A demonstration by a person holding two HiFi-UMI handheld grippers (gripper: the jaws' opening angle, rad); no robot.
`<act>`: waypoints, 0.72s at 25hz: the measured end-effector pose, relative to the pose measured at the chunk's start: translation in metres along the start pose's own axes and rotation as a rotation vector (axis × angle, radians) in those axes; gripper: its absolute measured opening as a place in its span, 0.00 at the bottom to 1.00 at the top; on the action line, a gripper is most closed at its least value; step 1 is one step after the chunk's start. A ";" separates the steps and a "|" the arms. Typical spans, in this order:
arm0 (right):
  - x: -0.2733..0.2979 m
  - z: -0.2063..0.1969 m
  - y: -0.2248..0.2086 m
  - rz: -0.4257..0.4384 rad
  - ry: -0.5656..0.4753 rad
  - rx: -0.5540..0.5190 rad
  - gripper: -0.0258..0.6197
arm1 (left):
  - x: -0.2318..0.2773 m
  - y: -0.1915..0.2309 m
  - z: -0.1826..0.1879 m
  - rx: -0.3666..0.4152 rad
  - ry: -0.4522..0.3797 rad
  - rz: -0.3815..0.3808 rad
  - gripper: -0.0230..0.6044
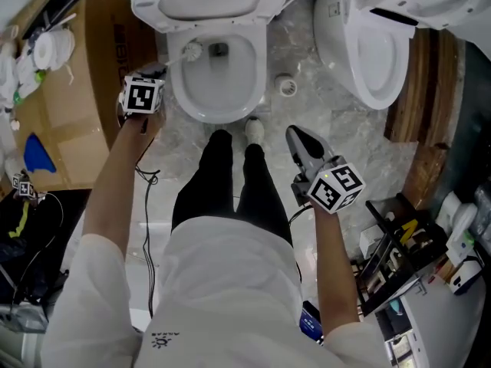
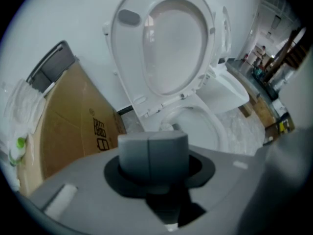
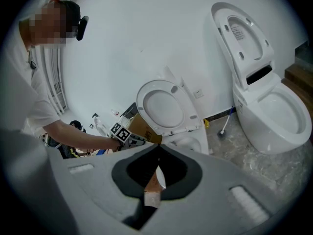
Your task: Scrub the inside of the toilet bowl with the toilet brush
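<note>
The open white toilet (image 1: 175,90) stands at the top middle of the head view, seat and lid up. Inside its bowl, at the left wall, lies the white toilet brush (image 1: 191,50); its handle runs down-left into my left gripper (image 1: 158,73), which is shut on it. In the left gripper view the grey jaws (image 2: 152,151) meet with no gap, and a bit of the brush (image 2: 167,127) shows beyond them over the bowl (image 2: 210,126). My right gripper (image 1: 298,136) hangs right of the person's legs, away from the toilet, shut and empty (image 3: 157,150).
A second white toilet (image 1: 382,48) stands at the upper right, with a spare blue-handled brush (image 3: 223,126) by the wall between the two. A cardboard box (image 1: 69,121) flanks the left side. Wooden steps (image 1: 422,121) and a rack of tools (image 1: 399,251) are at the right.
</note>
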State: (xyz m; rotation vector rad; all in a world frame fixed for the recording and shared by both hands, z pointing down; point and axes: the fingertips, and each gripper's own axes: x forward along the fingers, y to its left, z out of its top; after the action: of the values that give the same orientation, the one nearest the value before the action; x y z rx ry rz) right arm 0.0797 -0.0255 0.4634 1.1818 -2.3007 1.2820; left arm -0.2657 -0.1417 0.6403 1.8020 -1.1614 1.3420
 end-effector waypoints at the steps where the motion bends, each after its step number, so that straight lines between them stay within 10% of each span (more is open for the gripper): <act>1: -0.001 -0.001 -0.001 -0.005 -0.003 0.004 0.04 | 0.002 0.000 0.005 0.020 0.002 -0.002 0.29; 18: -0.006 -0.006 -0.014 -0.052 -0.037 0.050 0.04 | 0.022 -0.017 0.057 0.155 -0.021 -0.023 0.29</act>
State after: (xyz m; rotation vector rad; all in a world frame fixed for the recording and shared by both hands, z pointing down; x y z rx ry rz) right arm 0.0936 -0.0214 0.4715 1.2840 -2.2600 1.3169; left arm -0.2241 -0.1896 0.6442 1.9367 -1.0703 1.4373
